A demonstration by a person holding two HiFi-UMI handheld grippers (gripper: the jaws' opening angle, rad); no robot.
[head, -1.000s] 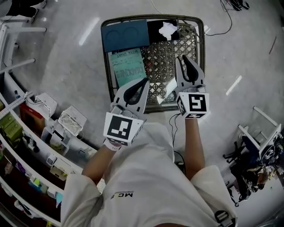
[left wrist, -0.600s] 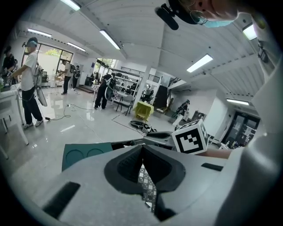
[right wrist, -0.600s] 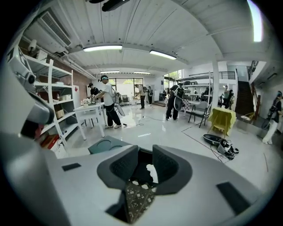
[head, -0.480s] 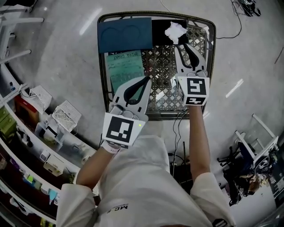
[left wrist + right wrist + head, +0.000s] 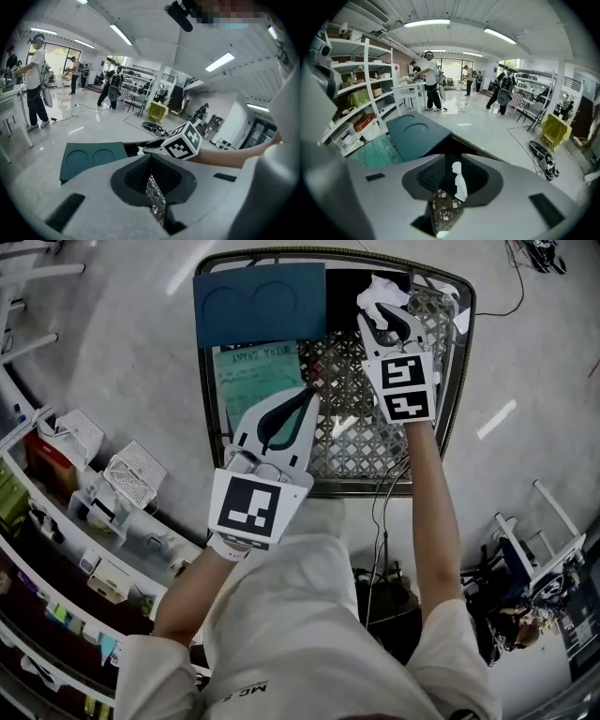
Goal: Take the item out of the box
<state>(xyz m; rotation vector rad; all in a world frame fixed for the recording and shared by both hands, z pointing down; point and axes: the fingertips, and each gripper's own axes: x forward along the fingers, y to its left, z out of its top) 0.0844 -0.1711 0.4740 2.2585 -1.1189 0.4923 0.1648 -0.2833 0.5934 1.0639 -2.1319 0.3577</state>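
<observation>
Mesh table (image 5: 356, 442) carrying open box (image 5: 258, 304) at its far edge. Left gripper (image 5: 307, 397) hovering over table's near half, jaws pressed together, empty. Right gripper (image 5: 382, 315) pointing into box at table's far right, jaws slightly parted w/ white item (image 5: 384, 285) showing btwn them, no grip evident. Likely reach step; nxt move calling for closing on item, lifting clear.

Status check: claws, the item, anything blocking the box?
Left claw shut, empty, over the mesh table. Right claw open, at the white item in the black box, not gripped. Nothing in the way.
</observation>
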